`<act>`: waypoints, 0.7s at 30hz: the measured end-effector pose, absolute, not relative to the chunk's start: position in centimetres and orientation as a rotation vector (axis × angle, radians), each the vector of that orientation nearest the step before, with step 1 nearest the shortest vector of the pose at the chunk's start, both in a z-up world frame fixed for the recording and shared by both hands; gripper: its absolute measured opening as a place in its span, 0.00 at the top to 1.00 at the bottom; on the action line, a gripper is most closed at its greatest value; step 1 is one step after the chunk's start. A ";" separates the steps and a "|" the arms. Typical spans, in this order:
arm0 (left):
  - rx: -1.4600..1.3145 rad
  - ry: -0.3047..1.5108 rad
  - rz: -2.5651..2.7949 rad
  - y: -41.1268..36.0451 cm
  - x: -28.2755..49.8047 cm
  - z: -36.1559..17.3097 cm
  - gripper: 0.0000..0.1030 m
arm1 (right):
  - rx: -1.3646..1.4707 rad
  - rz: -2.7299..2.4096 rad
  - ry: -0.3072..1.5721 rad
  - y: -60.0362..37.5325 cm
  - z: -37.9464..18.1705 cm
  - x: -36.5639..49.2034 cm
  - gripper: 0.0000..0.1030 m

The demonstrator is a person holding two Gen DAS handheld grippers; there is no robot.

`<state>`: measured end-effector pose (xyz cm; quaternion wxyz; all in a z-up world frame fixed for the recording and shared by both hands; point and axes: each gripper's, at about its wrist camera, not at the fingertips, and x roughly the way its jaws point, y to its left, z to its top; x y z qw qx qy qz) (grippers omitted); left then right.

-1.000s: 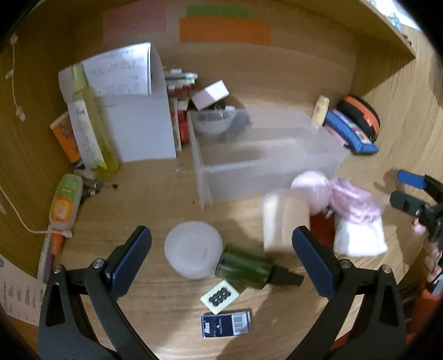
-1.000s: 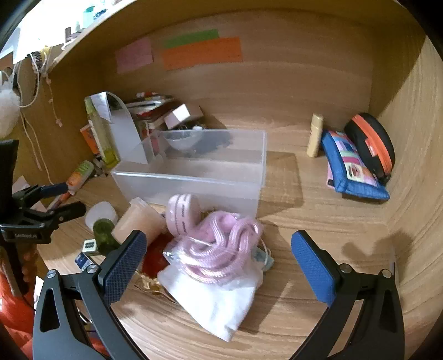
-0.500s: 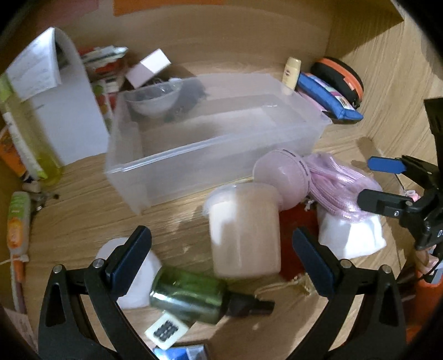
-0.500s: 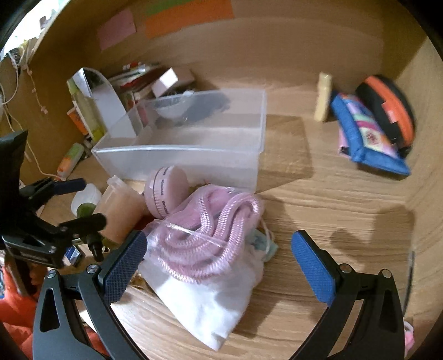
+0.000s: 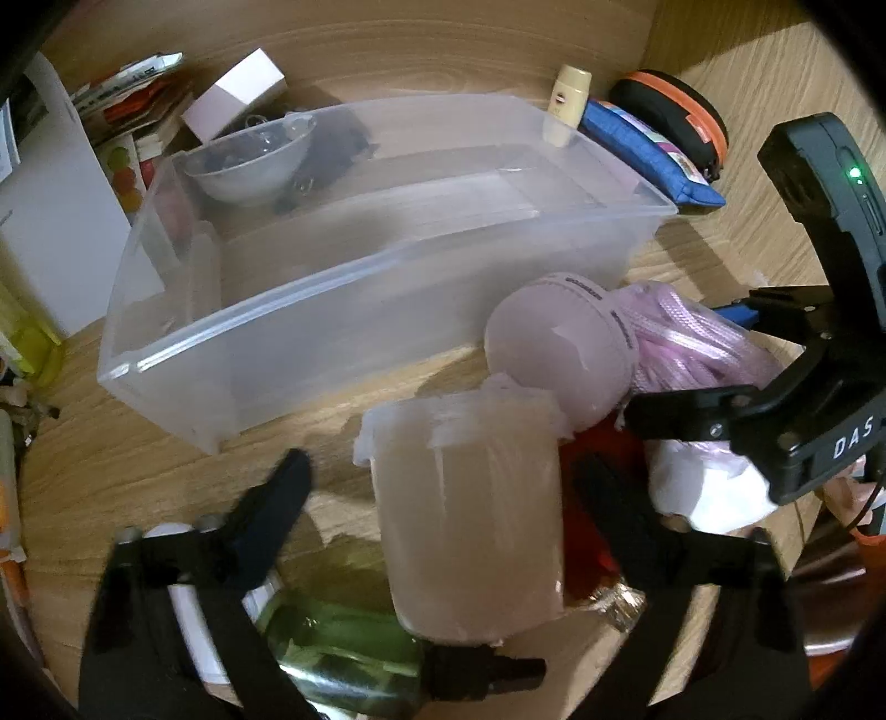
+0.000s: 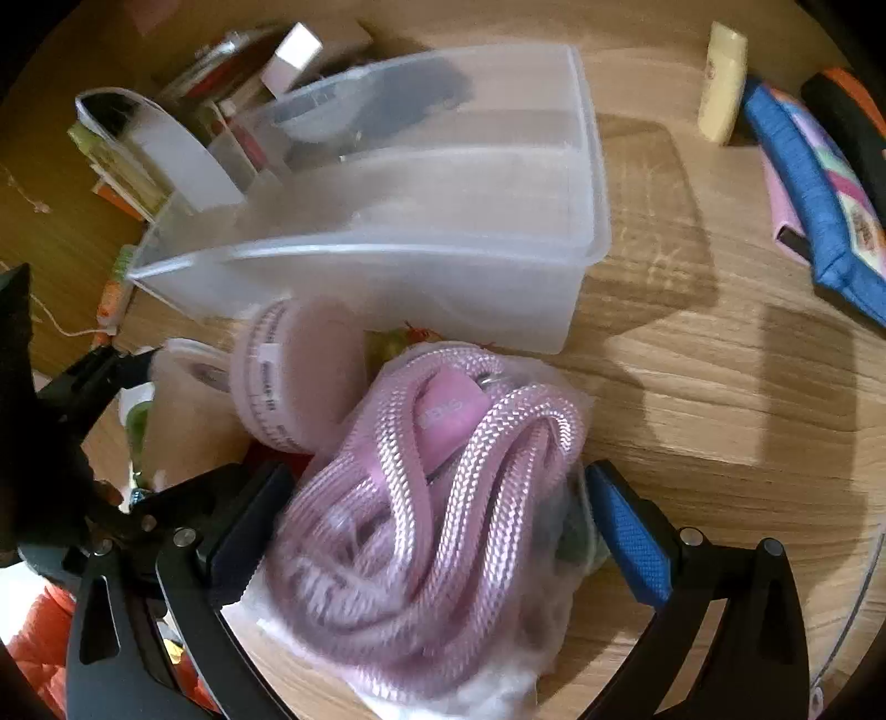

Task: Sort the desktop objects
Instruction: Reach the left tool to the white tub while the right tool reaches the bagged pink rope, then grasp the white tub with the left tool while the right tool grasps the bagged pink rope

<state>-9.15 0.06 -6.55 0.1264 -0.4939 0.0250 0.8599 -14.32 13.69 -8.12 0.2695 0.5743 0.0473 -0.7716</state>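
Saw a wooden bench spread below and ahead of the left gripper. Found a white file holder standing far ahead to its left, at the frame edge. Noted a leaning stack of booklets just beside that holder, farther back. Made out a wooden back wall straight ahead, beyond everything on the bench.

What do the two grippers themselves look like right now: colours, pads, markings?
Both are black plastic frames with silver rivets. The right gripper has textured blue pads on its fingers; its body shows white "DAS" lettering and a green LED. The left gripper looks the same, motion-blurred.
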 end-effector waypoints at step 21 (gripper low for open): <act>-1.399 -0.029 2.508 0.2 -9.0 -6.3 0.37 | 1.412 -2.211 0.113 17.3 -5.3 -12.9 0.49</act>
